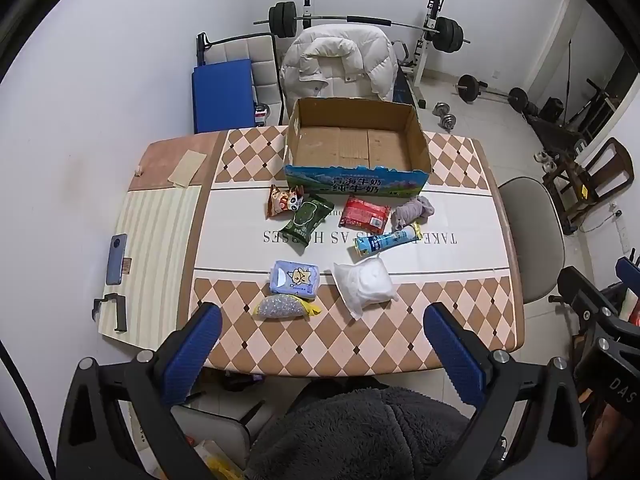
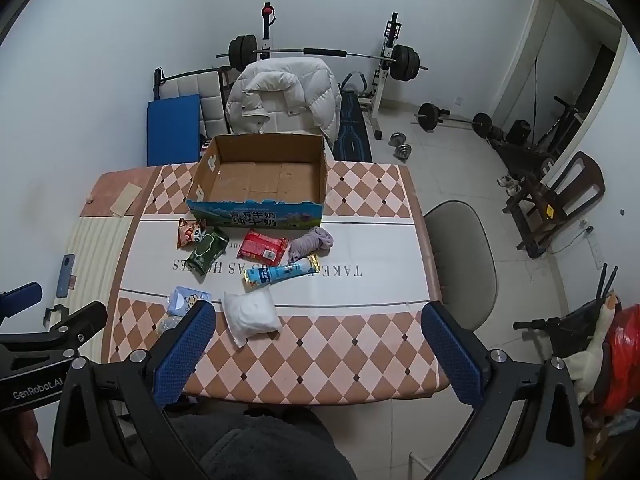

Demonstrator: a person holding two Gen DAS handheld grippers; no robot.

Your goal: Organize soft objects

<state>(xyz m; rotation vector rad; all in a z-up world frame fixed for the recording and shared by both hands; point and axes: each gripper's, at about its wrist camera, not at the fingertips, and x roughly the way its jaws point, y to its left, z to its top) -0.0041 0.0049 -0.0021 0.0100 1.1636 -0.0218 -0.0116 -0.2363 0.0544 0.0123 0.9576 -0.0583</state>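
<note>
**Both grippers spread wide above near table edge; soft goods laid out before an open box**

Left gripper (image 1: 320, 344): held above the near edge of the table (image 1: 360, 344), angled down, blue-padded fingers (image 1: 192, 354) set wide apart, nothing between them. Right gripper (image 2: 316, 344): same pose, off to the right, jaws wide, holding nothing. Each shows at the margin of the other's view, only in part.

Nearest row: white pouch (image 1: 366, 286) flat on the checked cloth; blue tissue pack (image 1: 294, 278) to its left, touching a yellow-ended bag of pale granules (image 1: 280, 307) in front. In the right wrist view that bag is mostly hidden behind the left finger.

Middle row, on the white band: blue tube packet (image 1: 386, 240) lying slanted; lilac cloth bundle (image 1: 412, 210); red packet (image 1: 364, 212); green packet (image 1: 307, 220) overlapping an orange snack bag (image 1: 282, 200). Packets cover part of the printed lettering.

Far: cardboard box (image 1: 356, 178), open-topped, bare floor visible inside, its front wall just behind the middle row.

Left margin: phone (image 1: 117, 259) face down, dark clip (image 1: 112, 312) nearer. Person's lap in grey fleece cut off at bottom.
</note>
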